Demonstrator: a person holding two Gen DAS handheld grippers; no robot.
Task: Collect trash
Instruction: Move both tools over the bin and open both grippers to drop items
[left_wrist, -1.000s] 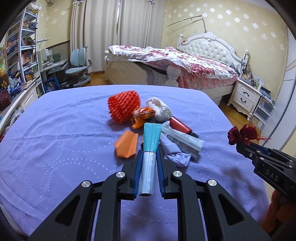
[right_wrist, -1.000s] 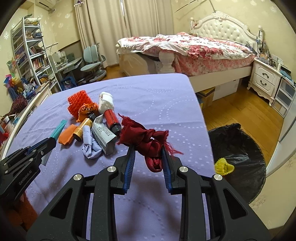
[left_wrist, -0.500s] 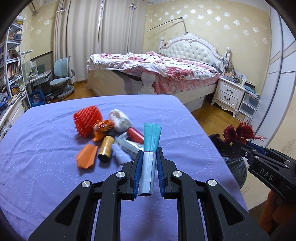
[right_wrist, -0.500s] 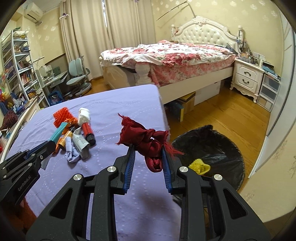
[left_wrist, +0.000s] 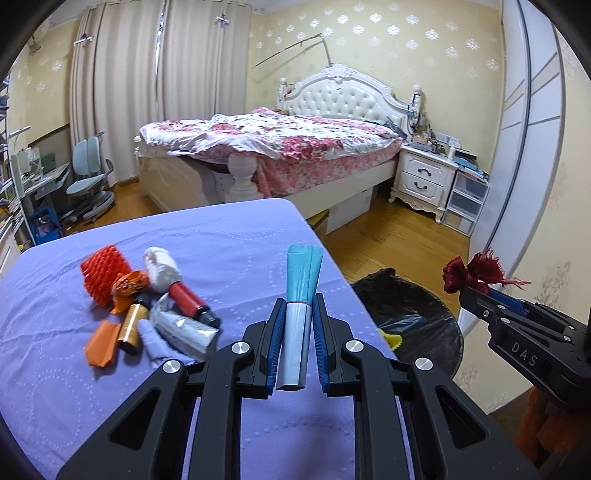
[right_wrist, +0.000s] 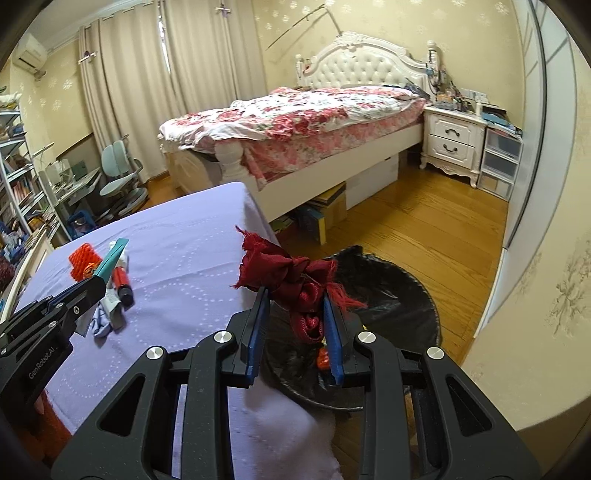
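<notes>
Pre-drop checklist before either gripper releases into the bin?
1. Right gripper jaws shut on the red ribbon: ok.
2. Left gripper jaws shut on the teal packet: ok.
3. Ribbon over the black-lined bin: ok, bin mouth shows behind and below it.
4. Packet over the bin: not ok, purple tablecloth lies under it.
5. Bin has room: ok, only small scraps inside.
6. Trash left on table: not ok, pile remains.

bin (right_wrist: 406, 295) contents partly hidden, bookshelf (right_wrist: 14, 177) cropped
</notes>
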